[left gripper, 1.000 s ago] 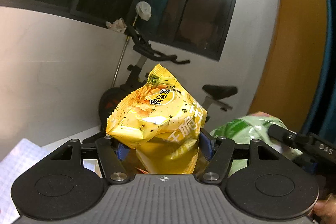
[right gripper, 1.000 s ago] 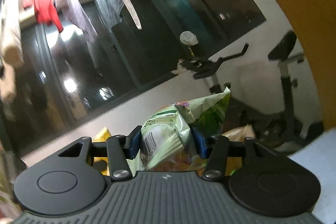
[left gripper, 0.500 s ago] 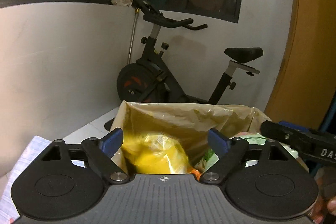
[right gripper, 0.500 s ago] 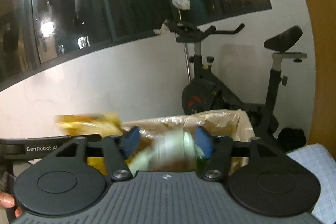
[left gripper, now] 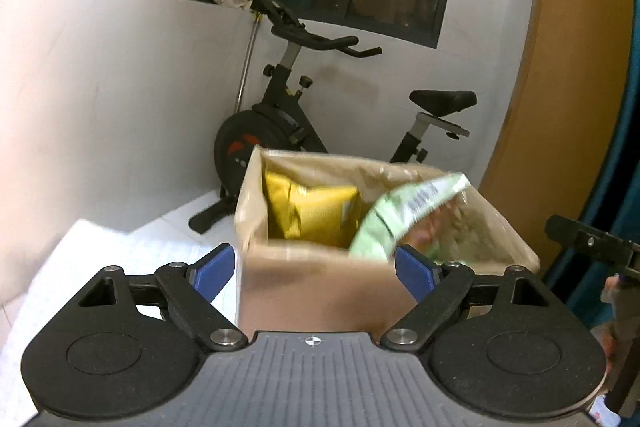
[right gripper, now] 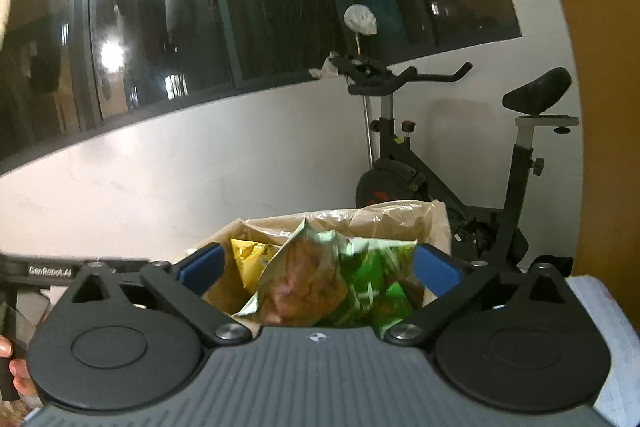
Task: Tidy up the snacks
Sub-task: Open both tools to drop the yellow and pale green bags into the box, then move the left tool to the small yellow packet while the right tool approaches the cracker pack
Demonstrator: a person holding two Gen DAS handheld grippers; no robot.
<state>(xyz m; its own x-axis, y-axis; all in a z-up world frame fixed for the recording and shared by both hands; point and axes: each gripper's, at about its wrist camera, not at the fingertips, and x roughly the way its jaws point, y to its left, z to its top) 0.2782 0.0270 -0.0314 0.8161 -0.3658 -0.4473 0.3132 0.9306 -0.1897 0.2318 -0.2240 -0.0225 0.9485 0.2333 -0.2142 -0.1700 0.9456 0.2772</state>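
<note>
Left gripper (left gripper: 314,269): blue-padded fingers (left gripper: 212,269) spread wide, nothing btwn them. Right gripper (right gripper: 318,267): fingers opening, pads clear of the crinkly green snack bag (right gripper: 352,279), which lies btwn them, blurred, tilted over the cardboard box (left gripper: 320,291). Box is rectangular, brown, lined w/ thin wrinkled plastic film, open top. Glossy yellow snack bag (left gripper: 312,213) stands inside at the box's left side, beside the green one. White cloth (left gripper: 120,259) covers the counter left of the box. Exercise bike (left gripper: 288,123) behind, against the white wall.

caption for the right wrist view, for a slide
Right gripper opening above a lined cardboard box, green snack bag and yellow snack bag inside.
</note>
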